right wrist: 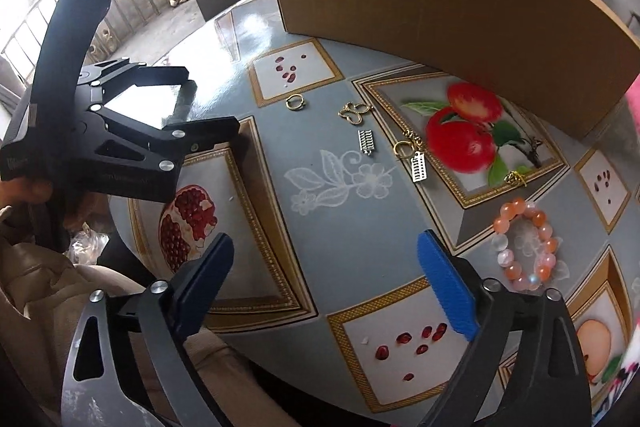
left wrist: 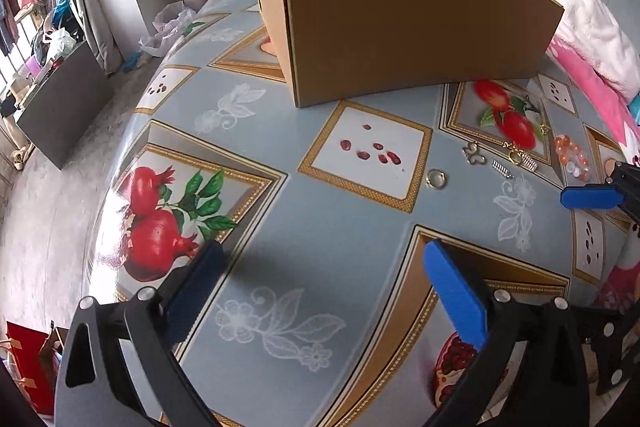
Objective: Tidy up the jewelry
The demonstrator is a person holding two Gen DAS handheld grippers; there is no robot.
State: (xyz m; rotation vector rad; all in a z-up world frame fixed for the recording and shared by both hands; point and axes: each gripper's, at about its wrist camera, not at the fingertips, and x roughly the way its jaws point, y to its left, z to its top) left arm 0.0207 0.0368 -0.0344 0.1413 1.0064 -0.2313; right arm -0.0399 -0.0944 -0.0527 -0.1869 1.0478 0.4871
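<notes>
Your left gripper point(left wrist: 320, 283) hangs with its blue-padded jaws spread wide and nothing between them, over the grey-blue pomegranate-print tablecloth point(left wrist: 360, 223). Your right gripper point(right wrist: 326, 279) is likewise released and bare. The jewelry lies loose on the cloth before the brown cardboard box point(right wrist: 440, 7): a small gold ring point(right wrist: 295, 103), a gold butterfly charm point(right wrist: 354, 113), a silver comb-shaped piece point(right wrist: 367, 142) and, well apart, an orange-and-white bead bracelet point(right wrist: 526, 245) just beside your right gripper's blue pad.
</notes>
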